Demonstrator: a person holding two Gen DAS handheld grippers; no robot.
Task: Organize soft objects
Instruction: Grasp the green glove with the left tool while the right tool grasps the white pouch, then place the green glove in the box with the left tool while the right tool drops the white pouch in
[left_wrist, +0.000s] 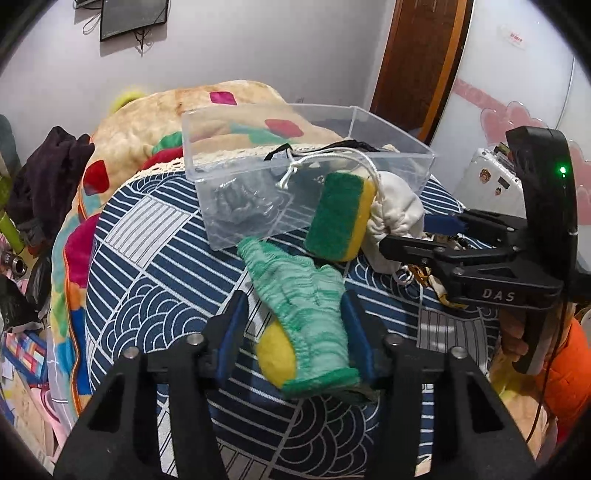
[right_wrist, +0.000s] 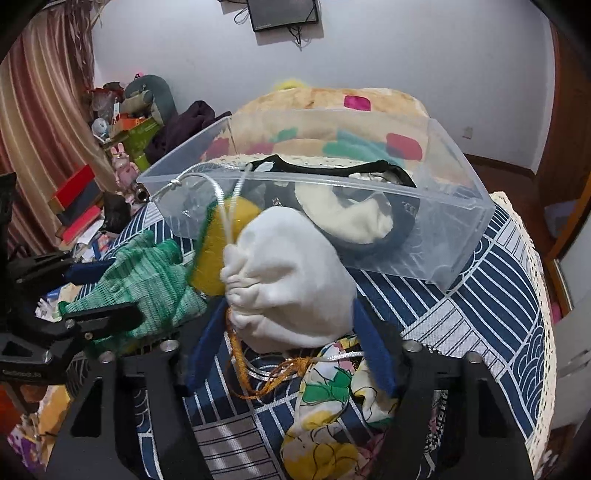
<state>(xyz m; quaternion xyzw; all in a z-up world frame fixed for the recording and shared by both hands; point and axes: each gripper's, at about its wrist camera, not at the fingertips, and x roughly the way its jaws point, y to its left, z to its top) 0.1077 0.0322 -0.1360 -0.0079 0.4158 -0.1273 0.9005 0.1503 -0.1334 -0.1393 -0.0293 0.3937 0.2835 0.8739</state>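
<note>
A clear plastic box (left_wrist: 391, 140) stands on the patterned blue cloth (left_wrist: 155, 295) and holds dark and cream fabric pieces (right_wrist: 351, 218). A green knitted glove (left_wrist: 306, 295) lies between the jaws of my left gripper (left_wrist: 295, 317), which is open around it, next to a yellow sponge (left_wrist: 275, 350). A green-and-yellow sponge (left_wrist: 340, 218) leans by the box. My right gripper (right_wrist: 291, 317) is shut on a white drawstring pouch (right_wrist: 291, 280), which also shows in the left wrist view (left_wrist: 399, 214).
A floral fabric pouch (right_wrist: 332, 398) and an orange cord (right_wrist: 258, 384) lie under the right gripper. A bright patterned quilt (left_wrist: 133, 140) is piled behind the box. Clutter sits at the left (right_wrist: 122, 122). The cloth's lace edge (right_wrist: 535, 295) runs at the right.
</note>
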